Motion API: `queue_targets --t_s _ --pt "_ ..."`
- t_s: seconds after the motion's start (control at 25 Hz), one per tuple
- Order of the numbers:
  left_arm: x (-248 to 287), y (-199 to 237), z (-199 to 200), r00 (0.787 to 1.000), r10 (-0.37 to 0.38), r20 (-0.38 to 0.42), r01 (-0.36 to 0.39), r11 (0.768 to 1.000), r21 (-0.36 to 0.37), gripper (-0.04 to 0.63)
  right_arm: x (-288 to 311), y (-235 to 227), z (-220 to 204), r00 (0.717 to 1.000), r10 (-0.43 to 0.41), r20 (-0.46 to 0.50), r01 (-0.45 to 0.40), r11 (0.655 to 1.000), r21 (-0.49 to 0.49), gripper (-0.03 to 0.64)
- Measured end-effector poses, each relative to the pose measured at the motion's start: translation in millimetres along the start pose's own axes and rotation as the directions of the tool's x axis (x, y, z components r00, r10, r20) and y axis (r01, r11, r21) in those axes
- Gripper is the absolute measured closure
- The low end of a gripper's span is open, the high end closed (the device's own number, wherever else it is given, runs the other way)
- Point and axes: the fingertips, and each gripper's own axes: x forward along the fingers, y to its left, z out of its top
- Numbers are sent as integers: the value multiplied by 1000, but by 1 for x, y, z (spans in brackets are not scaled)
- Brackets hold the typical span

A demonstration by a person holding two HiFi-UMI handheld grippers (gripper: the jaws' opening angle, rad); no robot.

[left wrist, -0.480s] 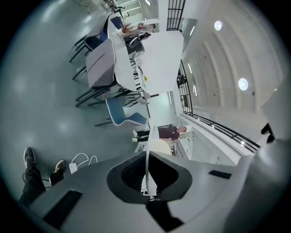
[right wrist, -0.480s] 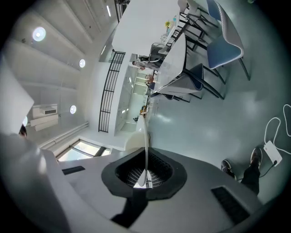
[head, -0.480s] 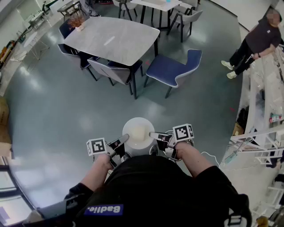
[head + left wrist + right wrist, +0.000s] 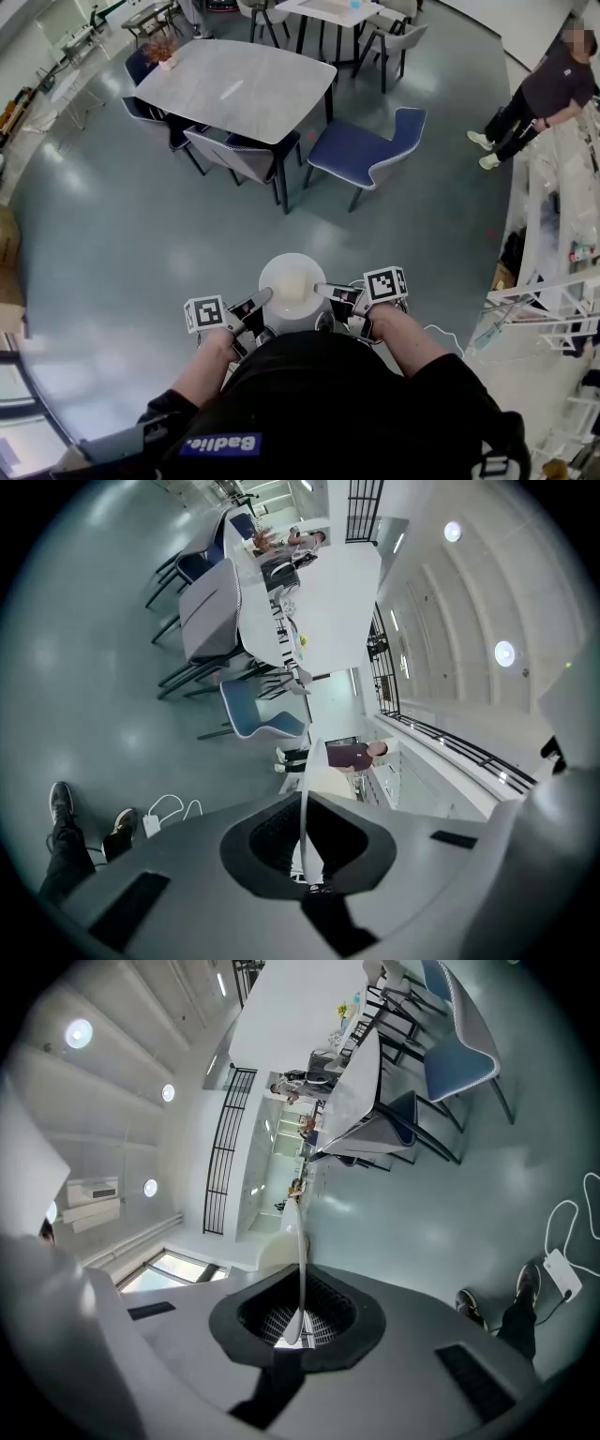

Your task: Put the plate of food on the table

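Plate of food held between two tools, above floor, close to carrier's body. Left tool pinched plate's left rim. Right tool pinched opposite rim, jaws pressed nearly together on thin edge. Grey worktop well ahead of both tools. Blue chair ahead, right. Person far right of right tool.

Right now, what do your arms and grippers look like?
Left gripper and right gripper: black and silver, each topped by a white cube with black square markers. Jaws are grey, black and ribbed inside. Black sleeves end near the elbows.
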Motion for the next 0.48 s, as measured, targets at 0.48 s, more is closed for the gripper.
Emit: queue_targets --t_s 0.48 --pt "30 -10 2 999 13 34 -13 1000 0 580 -21 -7 25 1000 19 -21 -20 1000 -7 598"
